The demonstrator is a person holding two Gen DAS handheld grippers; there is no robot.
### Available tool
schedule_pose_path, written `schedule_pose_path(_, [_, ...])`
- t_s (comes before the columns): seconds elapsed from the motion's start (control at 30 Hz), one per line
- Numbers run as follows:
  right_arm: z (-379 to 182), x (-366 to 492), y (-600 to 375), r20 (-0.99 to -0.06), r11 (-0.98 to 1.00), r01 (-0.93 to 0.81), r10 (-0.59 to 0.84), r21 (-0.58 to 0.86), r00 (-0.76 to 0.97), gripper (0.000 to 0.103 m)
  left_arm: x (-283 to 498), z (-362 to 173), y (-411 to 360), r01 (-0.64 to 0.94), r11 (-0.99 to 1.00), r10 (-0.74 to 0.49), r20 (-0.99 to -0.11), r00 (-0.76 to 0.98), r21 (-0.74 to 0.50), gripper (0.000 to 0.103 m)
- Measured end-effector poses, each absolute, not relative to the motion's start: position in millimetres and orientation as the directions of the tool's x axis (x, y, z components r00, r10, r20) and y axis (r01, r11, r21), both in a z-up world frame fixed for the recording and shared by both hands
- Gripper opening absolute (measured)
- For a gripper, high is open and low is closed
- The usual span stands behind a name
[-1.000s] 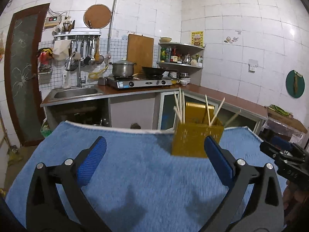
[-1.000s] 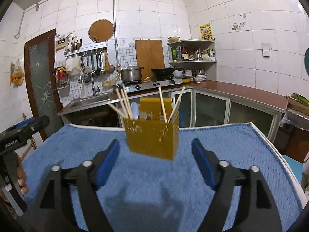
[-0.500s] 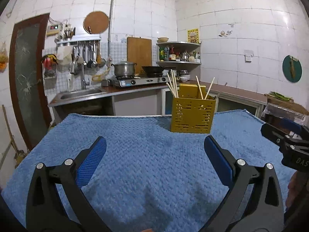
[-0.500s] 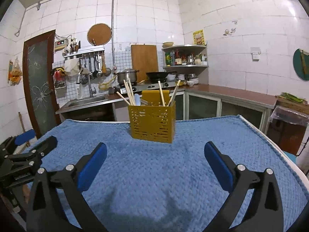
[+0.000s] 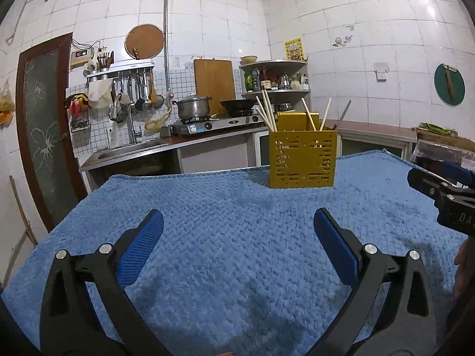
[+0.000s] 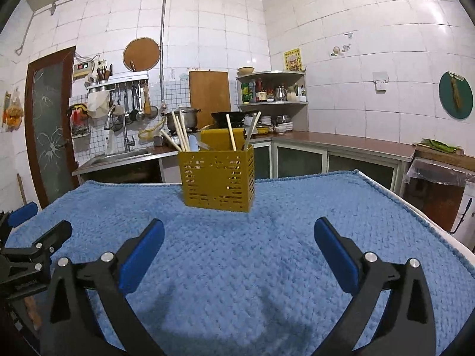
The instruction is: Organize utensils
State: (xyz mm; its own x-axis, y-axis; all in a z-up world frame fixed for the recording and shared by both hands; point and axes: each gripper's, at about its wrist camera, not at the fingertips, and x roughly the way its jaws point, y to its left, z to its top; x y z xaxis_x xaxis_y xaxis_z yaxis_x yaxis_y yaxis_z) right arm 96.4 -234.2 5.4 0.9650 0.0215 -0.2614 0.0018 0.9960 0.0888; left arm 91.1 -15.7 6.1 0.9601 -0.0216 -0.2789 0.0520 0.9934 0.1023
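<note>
A yellow slotted utensil holder [image 5: 302, 160] [image 6: 219, 178] stands upright near the far edge of a blue towel [image 5: 237, 237] [image 6: 267, 237]. Several chopsticks [image 6: 181, 132] and a pale spoon [image 6: 193, 144] stick out of it. My left gripper [image 5: 239, 237] hovers low over the towel, open and with nothing between its blue pads, well short of the holder. My right gripper [image 6: 239, 238] is open too, with nothing in it, and the holder lies ahead and slightly left. Each gripper shows at the edge of the other's view.
Behind the table runs a kitchen counter with a sink [image 5: 130, 148], a gas stove with a pot [image 5: 193, 108] and a wok [image 5: 237, 105]. A corner shelf [image 6: 271, 89] holds bottles. A plastic-covered stand [image 6: 439, 175] sits to the right of the table.
Both grippers have sunk toward the towel and drawn back from the holder, which now looks smaller and more level. The right gripper's jaws have spread wider than a second ago.
</note>
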Motion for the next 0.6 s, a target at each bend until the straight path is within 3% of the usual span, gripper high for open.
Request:
schedule_pose_path(0.13, [5,93,-227,-0.243,0.999,-0.004,0.014,0.041,0.970,0.098,89,8,-15,0.041,0.993,-0.013,-0.250,0.968,0.107,0.098])
schedule_pose_path(0.37, [2,98,-232,-0.273,0.997,-0.003,0.023,0.072,0.962,0.098,101,7,-8,0.052,0.997,-0.029,-0.325,0.945,0.061,0.098])
schedule_pose_path(0.6, [2,97,-237,-0.265,0.996,0.006,0.017,0.087,0.964,0.098,104,5,-4,0.060,0.997,-0.044,-0.341,0.939,0.037,0.098])
